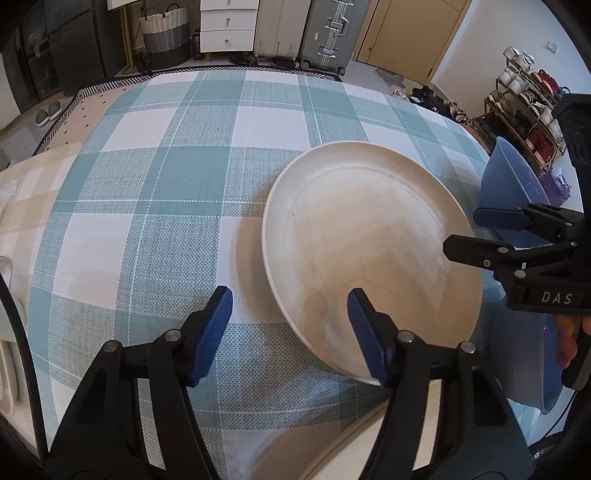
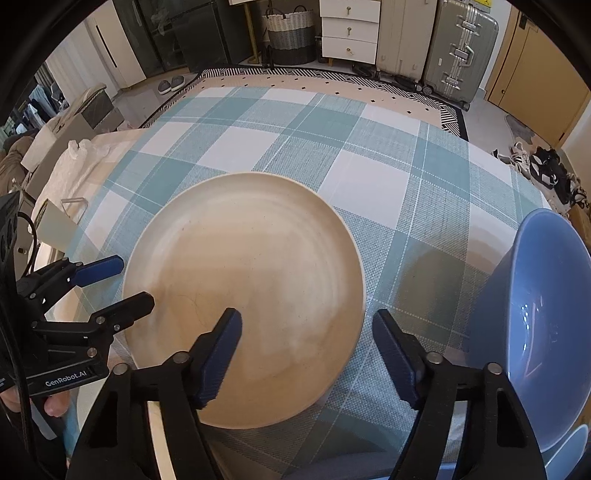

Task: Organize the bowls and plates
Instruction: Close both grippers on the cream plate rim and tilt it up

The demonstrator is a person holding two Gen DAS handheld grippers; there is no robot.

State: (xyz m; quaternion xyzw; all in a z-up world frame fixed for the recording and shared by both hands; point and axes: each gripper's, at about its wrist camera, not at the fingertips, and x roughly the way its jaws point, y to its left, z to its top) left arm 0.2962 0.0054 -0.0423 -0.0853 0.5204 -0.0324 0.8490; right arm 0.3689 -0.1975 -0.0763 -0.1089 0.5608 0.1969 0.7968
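A cream plate [image 1: 369, 243] [image 2: 243, 295] lies on the teal-and-white checked tablecloth [image 1: 166, 184] [image 2: 369, 155]. A blue bowl [image 1: 511, 181] [image 2: 539, 325] stands tilted just right of the plate. My left gripper [image 1: 290, 332] is open at the plate's near left edge, one finger over the plate and one over the cloth; it also shows in the right wrist view [image 2: 125, 282]. My right gripper [image 2: 306, 354] is open over the plate's near right edge, empty; it also shows in the left wrist view [image 1: 469, 232].
Another pale plate rim [image 1: 332, 450] and a second blue bowl [image 2: 569, 450] [image 1: 532, 369] lie at the near table edge. Beige cloth and plastic wrap [image 2: 74, 162] lie at the left. Suitcases [image 2: 458, 48], a basket [image 2: 288, 33] and a shoe rack [image 1: 524, 110] stand on the floor beyond.
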